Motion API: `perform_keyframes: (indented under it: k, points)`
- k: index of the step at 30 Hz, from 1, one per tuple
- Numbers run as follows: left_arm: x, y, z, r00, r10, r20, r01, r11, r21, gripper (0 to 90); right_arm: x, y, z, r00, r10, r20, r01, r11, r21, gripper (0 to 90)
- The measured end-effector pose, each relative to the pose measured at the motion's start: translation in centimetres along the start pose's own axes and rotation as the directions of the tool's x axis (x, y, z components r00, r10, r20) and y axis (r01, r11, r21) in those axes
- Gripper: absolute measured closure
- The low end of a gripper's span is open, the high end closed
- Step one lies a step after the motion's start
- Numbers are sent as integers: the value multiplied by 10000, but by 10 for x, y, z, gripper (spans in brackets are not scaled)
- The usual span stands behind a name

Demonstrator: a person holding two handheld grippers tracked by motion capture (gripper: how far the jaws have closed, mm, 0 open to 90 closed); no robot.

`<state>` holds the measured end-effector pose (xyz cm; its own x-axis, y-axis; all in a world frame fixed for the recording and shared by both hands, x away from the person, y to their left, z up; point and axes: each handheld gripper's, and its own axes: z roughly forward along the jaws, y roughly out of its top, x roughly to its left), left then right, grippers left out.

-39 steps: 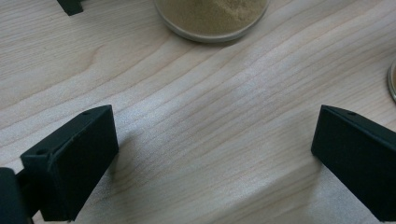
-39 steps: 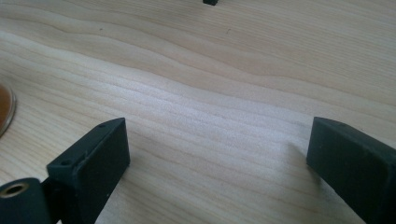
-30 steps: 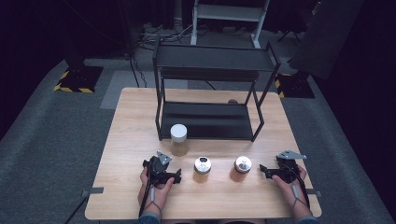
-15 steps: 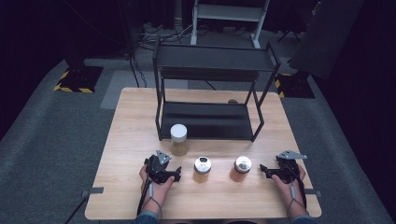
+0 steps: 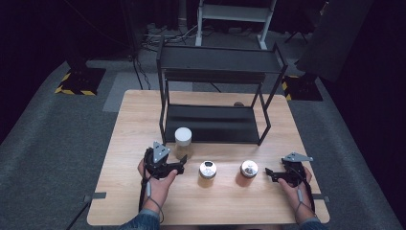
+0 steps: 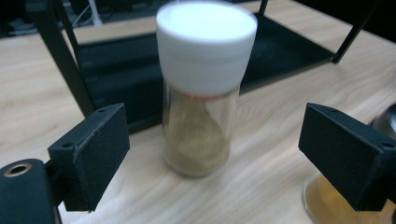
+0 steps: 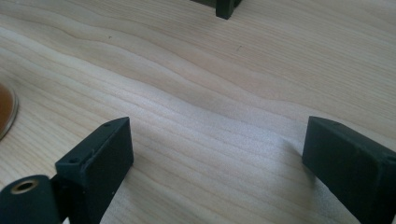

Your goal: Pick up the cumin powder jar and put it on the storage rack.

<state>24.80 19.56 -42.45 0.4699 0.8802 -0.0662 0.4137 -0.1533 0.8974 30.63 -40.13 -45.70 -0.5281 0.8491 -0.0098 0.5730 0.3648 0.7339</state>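
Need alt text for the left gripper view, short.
A glass jar of tan powder with a white lid stands upright on a wooden table, between the open jaws of the left tool, untouched. A black metal shelf sits behind it.

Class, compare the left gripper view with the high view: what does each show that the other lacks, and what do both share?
Left gripper view alone: the beige powder filling the white-capped glass jar, which stands between the open black pads without touching them. High view alone: the person's hands, the left gripper, the right gripper and two metal-lidded jars. Shared: the jar, the black metal rack and the light wooden table.
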Motion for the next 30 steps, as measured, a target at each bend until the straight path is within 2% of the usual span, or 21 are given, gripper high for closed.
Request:
perform_keyframes:
  k: [3,6,11,13,15,17,23,26,30]
  points:
    - [1,3,9,10000,28,50,-27,9999,-115,90,0,0,0,10000,-10,-17,10,10000,1,86]
    - [4,5,23,9997,-191,154,194,9997,-161,90,0,0,0,10000,-13,-16,13,10000,0,86]
    - [1,13,43,10000,-10,-58,10,9999,-119,119,0,0,0,10000,-18,-14,18,10000,-2,86]
    - [2,15,49,10000,-49,-41,48,9999,-133,161,0,0,0,10000,-13,-17,13,10000,-4,87]
    - [4,17,53,10000,17,17,-17,10000,-90,290,0,0,0,10000,-18,-13,18,10000,-2,87]
    - [5,20,55,9999,116,12,-116,9999,-28,332,0,0,0,10000,-14,-15,14,10000,-3,87]
    - [6,26,52,9999,114,94,-116,9997,232,335,0,0,0,10000,-15,-13,15,10000,-1,87]
    - [7,30,49,9998,-43,173,41,9999,152,335,0,0,0,10000,-14,-13,14,10000,-3,88]
    - [7,44,45,9998,144,126,-144,9999,-7,336,0,0,0,10000,-16,-14,16,10000,-4,88]
